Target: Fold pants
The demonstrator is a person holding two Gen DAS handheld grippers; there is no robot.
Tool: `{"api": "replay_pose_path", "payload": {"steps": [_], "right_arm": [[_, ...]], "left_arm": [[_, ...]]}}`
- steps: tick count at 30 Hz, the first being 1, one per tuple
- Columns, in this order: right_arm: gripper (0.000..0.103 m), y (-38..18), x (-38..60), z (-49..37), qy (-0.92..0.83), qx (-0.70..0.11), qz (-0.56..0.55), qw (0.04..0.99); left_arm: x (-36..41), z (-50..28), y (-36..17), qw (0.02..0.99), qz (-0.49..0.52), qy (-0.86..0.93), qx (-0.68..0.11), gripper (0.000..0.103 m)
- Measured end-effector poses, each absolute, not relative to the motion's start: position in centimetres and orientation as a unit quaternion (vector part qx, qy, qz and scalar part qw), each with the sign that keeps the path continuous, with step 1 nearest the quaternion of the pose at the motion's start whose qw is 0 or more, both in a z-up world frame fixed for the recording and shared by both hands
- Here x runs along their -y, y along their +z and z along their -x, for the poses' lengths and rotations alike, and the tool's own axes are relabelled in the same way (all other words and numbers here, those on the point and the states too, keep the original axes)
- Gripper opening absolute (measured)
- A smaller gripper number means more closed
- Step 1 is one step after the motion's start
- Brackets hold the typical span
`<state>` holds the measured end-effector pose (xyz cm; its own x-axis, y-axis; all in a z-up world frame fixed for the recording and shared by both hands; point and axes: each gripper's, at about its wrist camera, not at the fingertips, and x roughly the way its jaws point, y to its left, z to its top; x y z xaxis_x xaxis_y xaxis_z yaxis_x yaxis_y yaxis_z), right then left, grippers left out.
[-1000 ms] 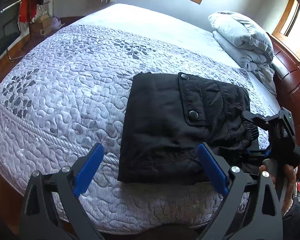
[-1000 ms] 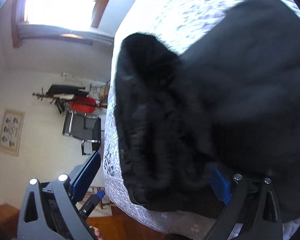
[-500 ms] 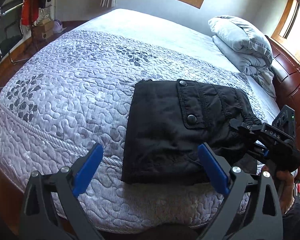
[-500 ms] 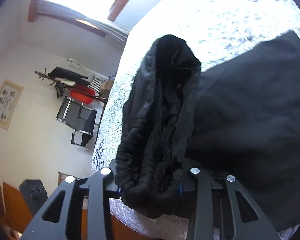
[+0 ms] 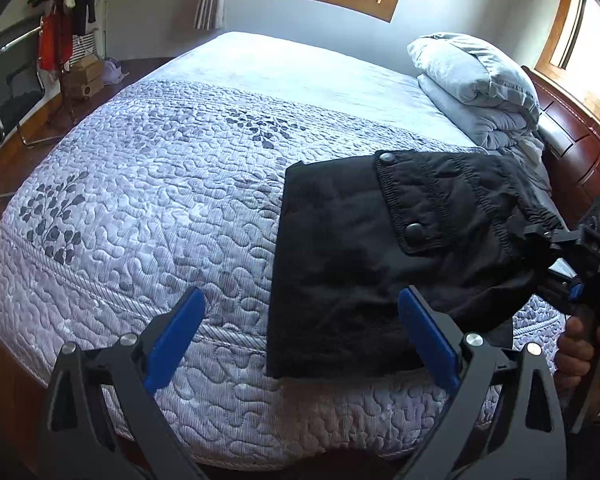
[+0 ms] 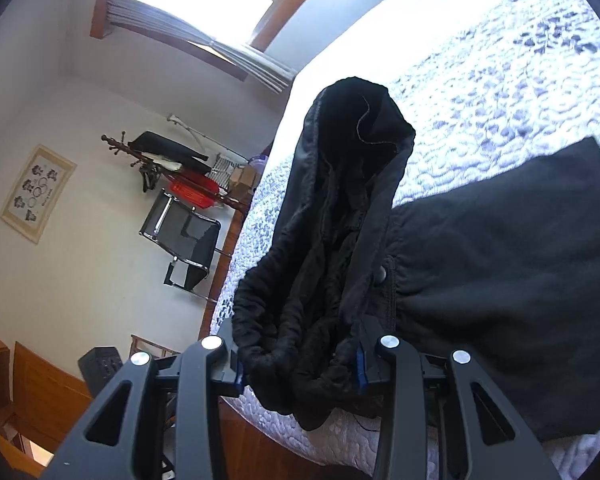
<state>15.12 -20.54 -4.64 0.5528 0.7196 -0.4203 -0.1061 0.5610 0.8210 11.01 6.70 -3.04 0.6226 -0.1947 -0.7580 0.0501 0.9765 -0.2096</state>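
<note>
Black pants (image 5: 364,256) lie folded on the quilted bed (image 5: 160,184), at its near right corner, with a buttoned pocket flap on top. My left gripper (image 5: 300,332) is open and empty, hovering above the bed's front edge just left of the pants. My right gripper (image 6: 298,364) is shut on the bunched elastic waistband (image 6: 332,248) of the pants and lifts it off the bed. It also shows at the right edge of the left wrist view (image 5: 556,248), held by a hand.
Folded grey bedding (image 5: 476,84) is stacked at the head of the bed by a dark wooden headboard (image 5: 572,148). A black chair (image 6: 188,240) and a coat rack with clothes (image 6: 168,160) stand by the wall left of the bed.
My right gripper closed on the waistband and raised it. My left gripper pulled back and rose a little, staying open.
</note>
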Motion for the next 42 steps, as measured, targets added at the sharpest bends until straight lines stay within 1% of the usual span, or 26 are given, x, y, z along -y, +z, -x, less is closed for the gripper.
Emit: {"api": "replay_pose_path", "payload": {"steps": [13, 23, 29, 42], "right_arm": [[0.038, -3.4, 26.4, -13.4, 0.236, -0.380, -0.390, 0.805], [0.038, -4.4, 29.5, -12.3, 0.214, -0.380, -0.401, 0.806], [0.038, -6.6, 30.5, -12.2, 0.199, -0.391, -0.414, 0.798], [0.038, -14.2, 32.9, -12.6, 0.145, -0.436, -0.425, 0.780]], "left_arm": [[-5.4, -11.4, -3.5, 0.892, 0.074, -0.075, -0.439, 0.097], [-4.5, -11.6, -3.7, 0.889, 0.060, -0.084, -0.446, 0.098], [-4.3, -11.7, -3.9, 0.887, 0.057, -0.084, -0.450, 0.098], [-3.4, -12.3, -4.7, 0.881, 0.054, -0.092, -0.461, 0.098]]}}
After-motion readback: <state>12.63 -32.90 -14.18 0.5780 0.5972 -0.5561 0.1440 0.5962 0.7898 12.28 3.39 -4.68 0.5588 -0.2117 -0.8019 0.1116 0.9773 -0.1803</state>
